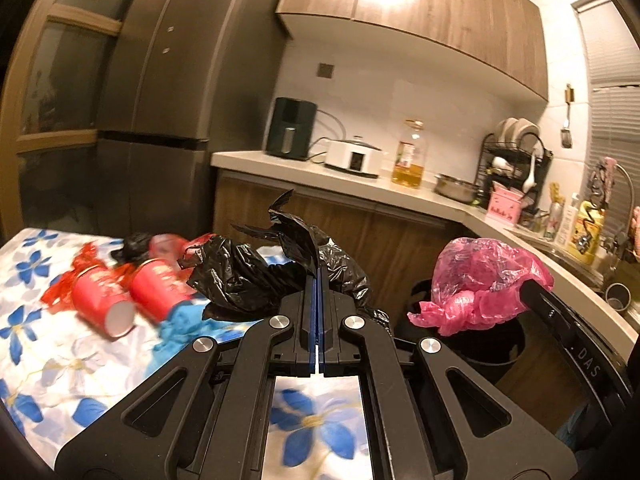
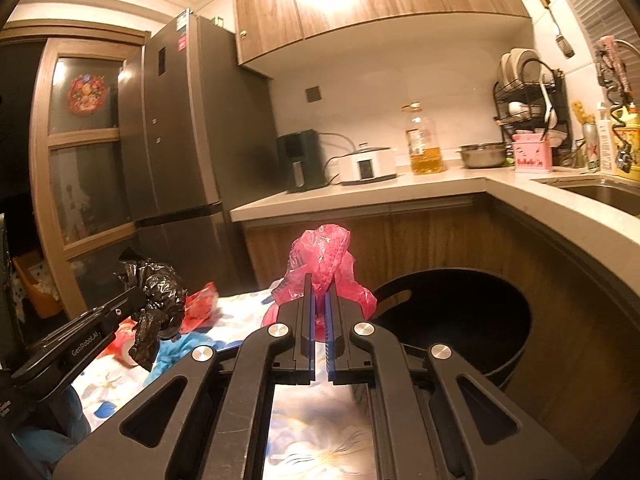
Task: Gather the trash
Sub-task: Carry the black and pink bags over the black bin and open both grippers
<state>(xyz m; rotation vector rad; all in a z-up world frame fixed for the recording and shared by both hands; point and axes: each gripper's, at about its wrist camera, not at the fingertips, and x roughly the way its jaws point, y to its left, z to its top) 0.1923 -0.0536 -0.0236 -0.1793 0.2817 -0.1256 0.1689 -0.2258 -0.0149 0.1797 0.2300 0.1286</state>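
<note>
My left gripper point(image 1: 318, 276) is shut on a crumpled black plastic bag point(image 1: 240, 272), held above the flowered table. In the right wrist view that black plastic bag point(image 2: 160, 300) hangs from the left gripper point(image 2: 138, 302) at the left. My right gripper point(image 2: 319, 284) is shut on a pink plastic bag point(image 2: 320, 256), lifted near a black trash bin point(image 2: 460, 320). The same pink plastic bag point(image 1: 480, 276) shows at the right of the left wrist view, over the bin point(image 1: 480, 344). Two red paper cups point(image 1: 132, 296) lie on their sides on the table among red wrapper scraps.
The table carries a white cloth with blue flowers point(image 1: 48, 344) and a blue rag point(image 1: 180, 328). A counter point(image 2: 360, 192) behind holds an oil bottle point(image 2: 424, 144), a white cooker, a dish rack and a sink point(image 2: 600, 192). A tall fridge point(image 2: 180, 140) stands at the left.
</note>
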